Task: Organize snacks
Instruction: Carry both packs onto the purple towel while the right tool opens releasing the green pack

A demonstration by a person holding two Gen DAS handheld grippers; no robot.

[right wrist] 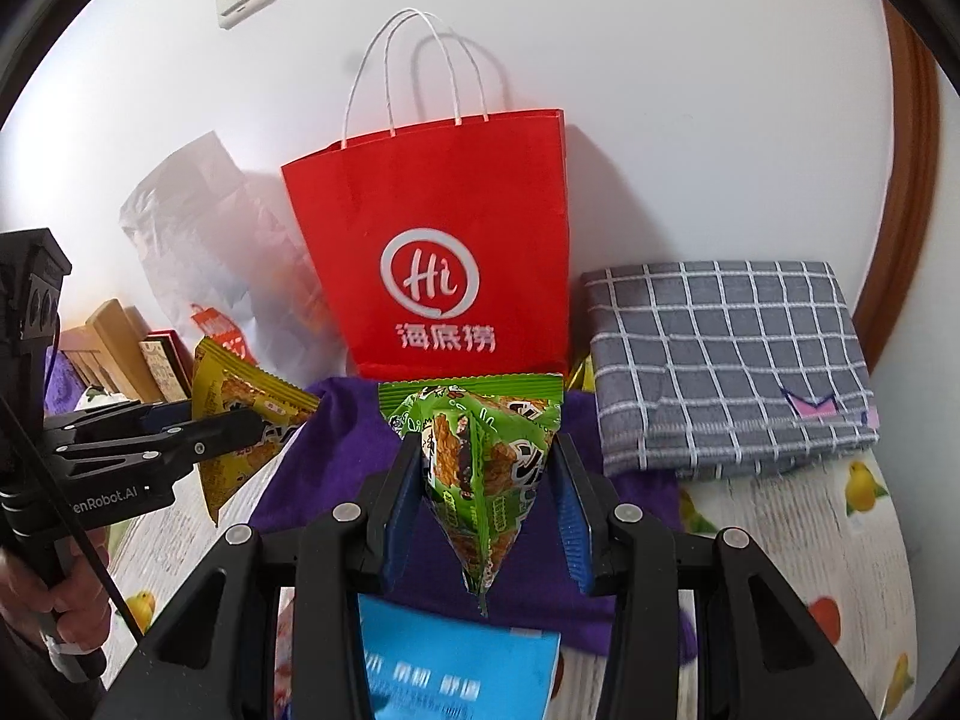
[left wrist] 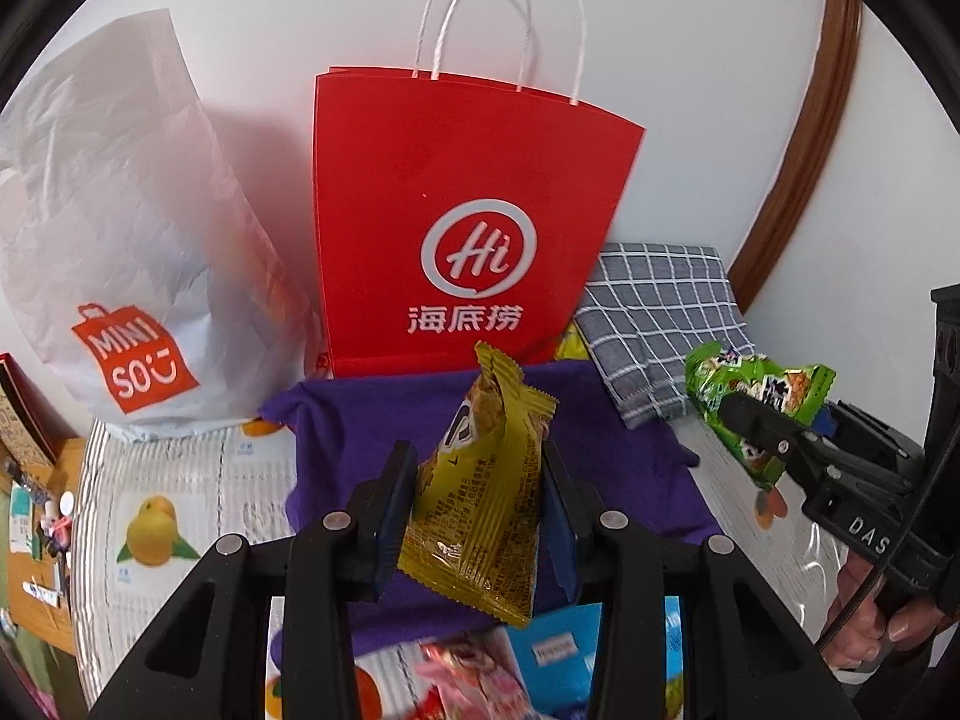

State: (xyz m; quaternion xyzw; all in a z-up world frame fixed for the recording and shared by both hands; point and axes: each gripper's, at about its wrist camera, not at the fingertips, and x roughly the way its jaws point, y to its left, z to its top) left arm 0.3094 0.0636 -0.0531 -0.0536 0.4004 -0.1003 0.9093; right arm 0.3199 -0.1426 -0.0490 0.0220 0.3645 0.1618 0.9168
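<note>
My left gripper (left wrist: 480,510) is shut on a yellow snack packet (left wrist: 480,480), held upright above a purple cloth (left wrist: 612,420). In the right wrist view the same yellow packet (right wrist: 240,420) shows at the left, pinched in the left gripper (right wrist: 240,420). My right gripper (right wrist: 486,498) is shut on a green snack packet (right wrist: 486,456), which also appears at the right of the left wrist view as the green packet (left wrist: 756,402) in the right gripper (left wrist: 744,414). A red paper bag (left wrist: 468,222) (right wrist: 444,240) with white handles stands upright against the wall just behind both packets.
A white plastic shopping bag (left wrist: 120,240) (right wrist: 198,240) leans left of the red bag. A folded grey checked cloth (left wrist: 660,324) (right wrist: 726,360) lies at the right. A blue packet (right wrist: 456,672) and pink snack packets (left wrist: 468,678) lie below the grippers on a fruit-print table cover (left wrist: 156,516).
</note>
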